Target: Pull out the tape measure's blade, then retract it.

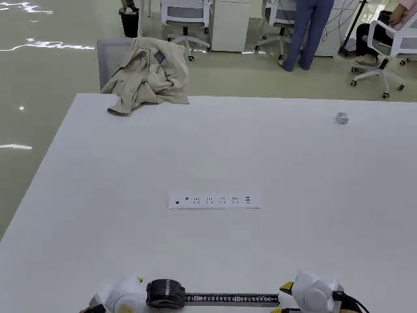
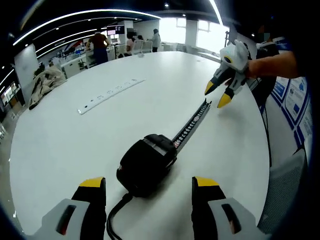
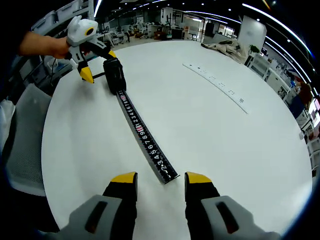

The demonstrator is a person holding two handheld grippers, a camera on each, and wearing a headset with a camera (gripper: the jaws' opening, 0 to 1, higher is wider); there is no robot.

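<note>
A black tape measure lies on the white table near its front edge, its blade drawn out flat to the right. My left gripper stands open just behind the case, a jaw on each side, not touching it. My right gripper is open too, its yellow tips just short of the blade's hooked end.
A white power strip is set in the table's middle. A beige jacket lies at the far left corner, and a small grey object at the far right. Chairs and people stand beyond the table.
</note>
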